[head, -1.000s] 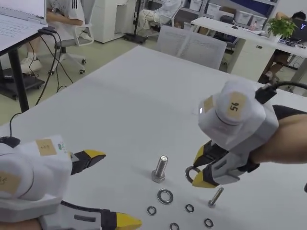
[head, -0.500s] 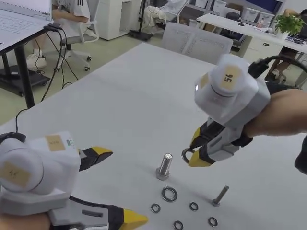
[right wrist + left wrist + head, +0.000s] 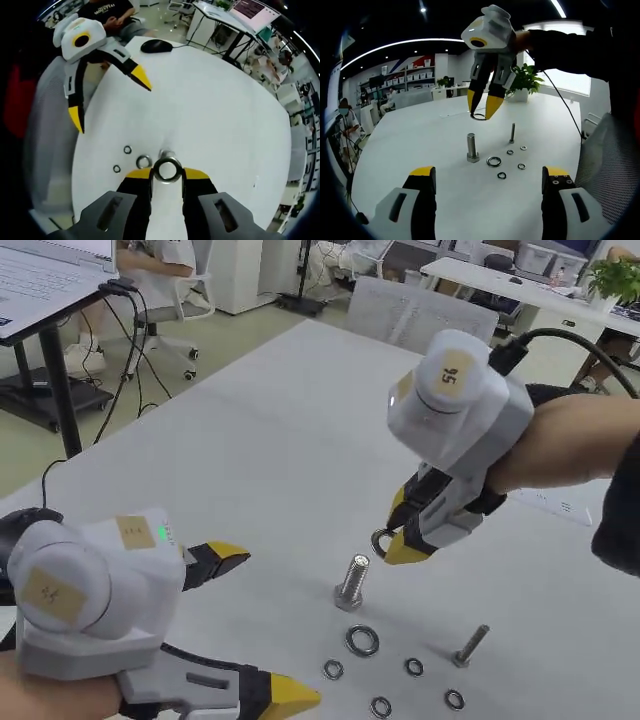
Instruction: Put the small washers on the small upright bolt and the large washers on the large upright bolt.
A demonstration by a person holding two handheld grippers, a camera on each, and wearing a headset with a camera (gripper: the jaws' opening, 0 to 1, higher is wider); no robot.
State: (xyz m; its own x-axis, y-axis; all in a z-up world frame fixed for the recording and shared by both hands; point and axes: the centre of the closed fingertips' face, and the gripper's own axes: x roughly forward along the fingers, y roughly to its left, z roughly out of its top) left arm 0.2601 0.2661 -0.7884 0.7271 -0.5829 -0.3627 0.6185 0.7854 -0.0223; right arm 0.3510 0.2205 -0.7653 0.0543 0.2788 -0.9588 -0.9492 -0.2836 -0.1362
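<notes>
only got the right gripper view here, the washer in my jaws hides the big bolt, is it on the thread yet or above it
Observer: Not on. In the left gripper view the large washer in the right gripper hangs above the large bolt, with open air between them.
Operator: ok, where's the small bolt, not in my picture
Observer: The small bolt stands on the table, to the right of the large bolt in the head view and apart from it.
Operator: how many small ones to go
Observer: Four small washers lie flat on the table, none on a bolt.
</notes>
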